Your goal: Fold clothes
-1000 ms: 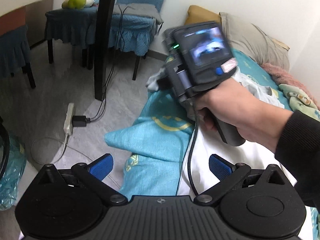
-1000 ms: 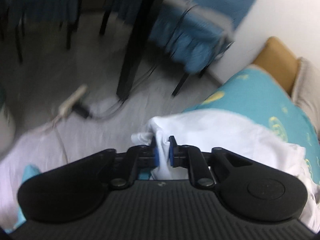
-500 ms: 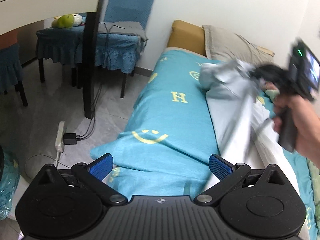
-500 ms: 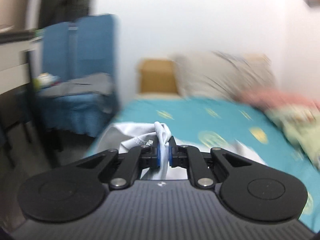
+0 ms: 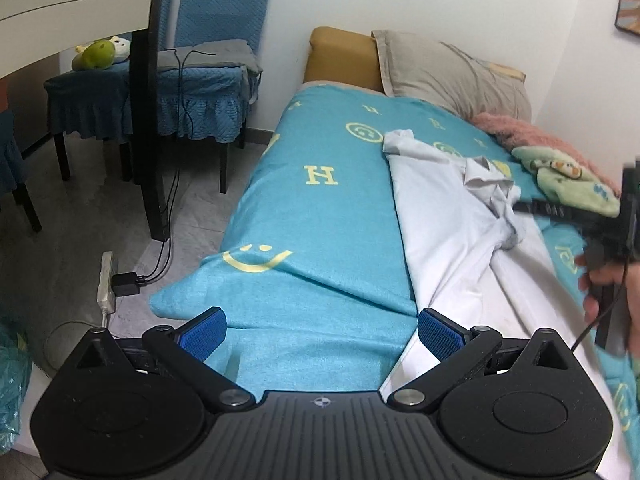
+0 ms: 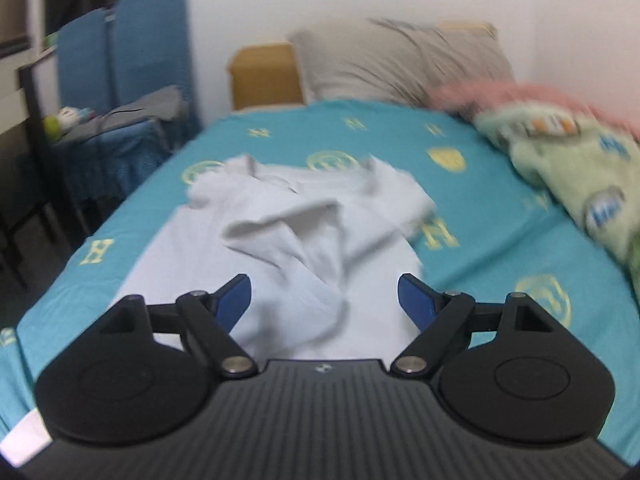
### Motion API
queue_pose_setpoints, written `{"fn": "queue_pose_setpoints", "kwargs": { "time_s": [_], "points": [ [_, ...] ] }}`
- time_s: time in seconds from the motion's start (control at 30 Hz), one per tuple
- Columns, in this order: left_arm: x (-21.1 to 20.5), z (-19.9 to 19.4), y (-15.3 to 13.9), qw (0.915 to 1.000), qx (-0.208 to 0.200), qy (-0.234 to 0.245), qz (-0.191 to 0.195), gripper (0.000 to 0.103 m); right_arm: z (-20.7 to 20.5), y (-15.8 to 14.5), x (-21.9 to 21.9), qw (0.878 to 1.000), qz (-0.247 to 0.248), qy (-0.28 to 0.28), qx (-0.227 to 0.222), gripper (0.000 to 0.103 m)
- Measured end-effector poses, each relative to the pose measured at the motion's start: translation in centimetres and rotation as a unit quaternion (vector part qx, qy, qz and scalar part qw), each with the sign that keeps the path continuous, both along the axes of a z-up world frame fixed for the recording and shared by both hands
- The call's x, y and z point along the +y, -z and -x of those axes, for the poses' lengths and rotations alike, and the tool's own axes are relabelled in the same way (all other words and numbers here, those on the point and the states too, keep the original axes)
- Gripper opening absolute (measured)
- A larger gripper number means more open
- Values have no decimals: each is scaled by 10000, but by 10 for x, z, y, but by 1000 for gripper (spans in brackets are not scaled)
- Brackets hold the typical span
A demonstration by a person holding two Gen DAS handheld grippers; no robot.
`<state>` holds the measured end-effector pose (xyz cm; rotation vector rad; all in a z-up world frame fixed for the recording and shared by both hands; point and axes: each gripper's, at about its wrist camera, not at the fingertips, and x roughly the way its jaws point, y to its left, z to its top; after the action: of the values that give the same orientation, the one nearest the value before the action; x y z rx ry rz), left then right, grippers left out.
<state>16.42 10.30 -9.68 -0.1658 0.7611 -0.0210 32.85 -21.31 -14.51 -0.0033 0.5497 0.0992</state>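
A white shirt (image 5: 452,216) lies lengthwise on the teal bedspread (image 5: 312,208), its top part bunched and rumpled. In the right wrist view the shirt (image 6: 304,232) lies crumpled just ahead of my fingers. My left gripper (image 5: 320,330) is open and empty above the bed's foot, its right pad at the shirt's hem edge. My right gripper (image 6: 324,300) is open and empty just above the shirt. The right gripper also shows at the right edge of the left wrist view (image 5: 600,220), held by a hand.
A beige pillow (image 5: 452,72), a pink blanket (image 5: 520,132) and a green patterned cloth (image 5: 572,184) lie at the bed's head and right side. Blue-covered chairs (image 5: 200,92), a dark table leg (image 5: 148,128) and a power strip (image 5: 108,280) with cables stand on the floor at left.
My right gripper swung the shirt from the bed's left edge across to the right, then opened and let it go. The shirt now lies on the bed. The left gripper stayed open.
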Motion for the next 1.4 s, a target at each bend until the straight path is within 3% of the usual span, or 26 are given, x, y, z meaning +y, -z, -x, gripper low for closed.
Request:
{"fn": "queue_pose_setpoints", "kwargs": {
  "time_s": [0.13,0.27,0.37,0.57,0.7,0.83,0.87,0.9,0.97,1.27,1.4],
  "points": [
    [-3,-4,8,9999,104,40,-27,103,-24,2,22,9990,393,-199,55,78],
    [-4,-8,13,9998,183,70,-52,103,-55,14,35,9954,886,-103,362,59],
    [-4,-9,15,9998,198,84,-44,103,-75,21,40,9916,1148,-6,598,12],
    [-4,-6,13,9997,27,172,154,103,-62,-3,-4,9978,407,529,15,8],
    [-6,-7,16,9997,-23,197,174,103,-61,1,-38,9945,136,1035,-65,9],
    [-12,-11,18,9995,4,281,123,103,-53,4,-56,9940,-248,1052,174,15],
    [-14,-12,18,9995,9,294,103,103,-43,-1,-56,9945,-335,976,198,35],
    [-15,-12,18,9995,11,305,78,103,-33,-7,-55,9948,-423,901,221,62],
    [-17,-12,17,9994,-4,329,57,103,-14,-17,-55,9950,-598,749,269,80],
    [-23,6,1,9985,-2,549,45,102,103,-68,-49,9887,-1406,345,385,81],
    [-6,17,-3,9932,393,640,884,98,148,-73,-50,9841,-1612,435,600,81]
  ]
}}
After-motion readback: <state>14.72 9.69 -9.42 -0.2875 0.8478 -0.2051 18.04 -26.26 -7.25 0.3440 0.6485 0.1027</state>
